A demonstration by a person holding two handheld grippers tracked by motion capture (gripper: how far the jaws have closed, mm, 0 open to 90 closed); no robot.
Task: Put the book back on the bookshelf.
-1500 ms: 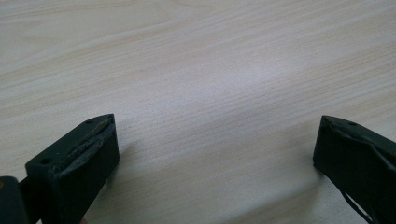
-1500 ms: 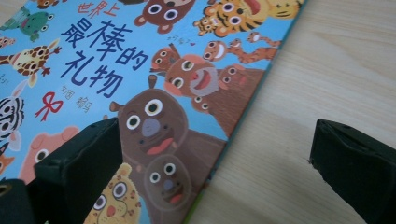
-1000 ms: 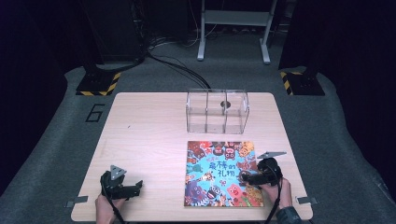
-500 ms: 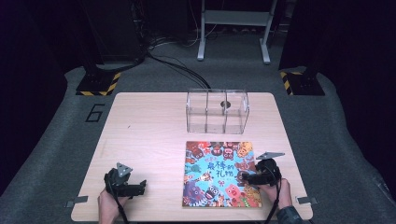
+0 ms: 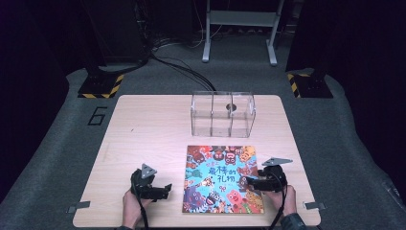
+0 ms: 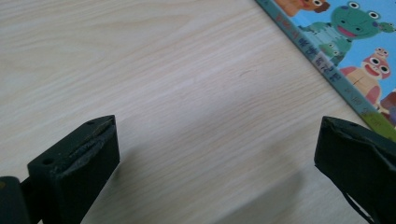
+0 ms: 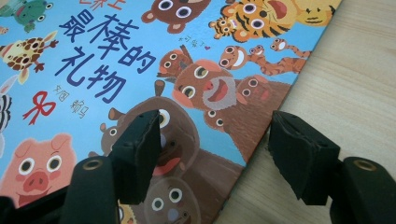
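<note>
right gripper (image 5: 250, 182): jaws just closing, part-open, straddling book (image 5: 221, 178) right edge, pads not yet pressing | left gripper (image 5: 165, 189): jaws wide, nothing between, book just to its right | book flat on table (image 5: 143, 124), clear box (image 5: 223, 114) beyond

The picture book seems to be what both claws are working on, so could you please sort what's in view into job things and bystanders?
In the job:
- picture book
- right claw, jaws astride the book's edge, just closing, no grip visible
- left claw, open beside the book

Lying about:
- clear plastic box
- table
- floor cables
</note>
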